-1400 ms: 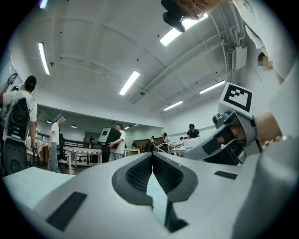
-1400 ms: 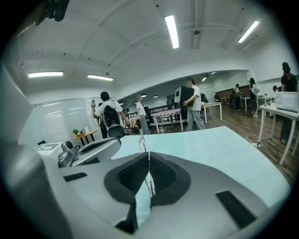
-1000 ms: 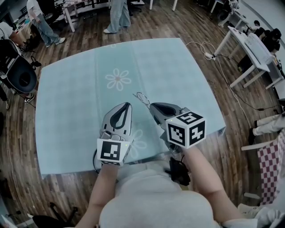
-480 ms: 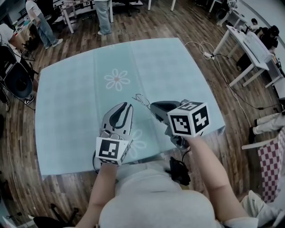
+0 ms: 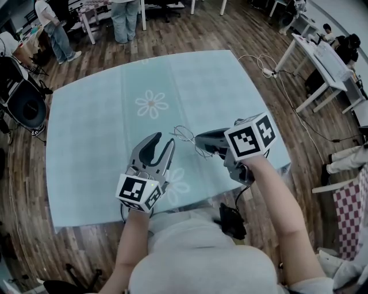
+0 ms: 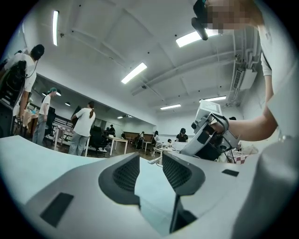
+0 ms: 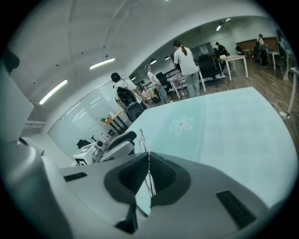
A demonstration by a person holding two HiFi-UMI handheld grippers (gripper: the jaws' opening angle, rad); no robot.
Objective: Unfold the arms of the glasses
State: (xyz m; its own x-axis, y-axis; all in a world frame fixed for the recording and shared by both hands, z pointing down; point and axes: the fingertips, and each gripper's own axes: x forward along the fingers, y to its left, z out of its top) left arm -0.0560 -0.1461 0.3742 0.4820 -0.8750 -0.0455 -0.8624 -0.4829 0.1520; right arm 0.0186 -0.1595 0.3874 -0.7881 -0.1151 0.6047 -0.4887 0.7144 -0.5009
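Note:
Thin wire-framed glasses (image 5: 183, 132) hang just above the light blue tablecloth (image 5: 86, 143), near the table's middle. My right gripper (image 5: 198, 138) is shut on their frame from the right. In the right gripper view the wire (image 7: 142, 142) runs up from between the pads of that gripper (image 7: 147, 161). My left gripper (image 5: 164, 139) sits just left of the glasses, and its jaws are opening. Nothing lies between the jaws of my left gripper (image 6: 150, 161) in the left gripper view. Which way the glasses' arms are folded is too fine to tell.
A white daisy print (image 5: 152, 103) marks the cloth beyond the grippers. People (image 5: 123, 17) stand past the far edge. White desks (image 5: 322, 63) and a floor cable (image 5: 270, 69) lie to the right. A black chair (image 5: 26, 100) stands at the left.
The left gripper's jaws have gone from shut to apart. The right gripper has tilted, its marker cube lifting up and to the right, with the glasses still in it.

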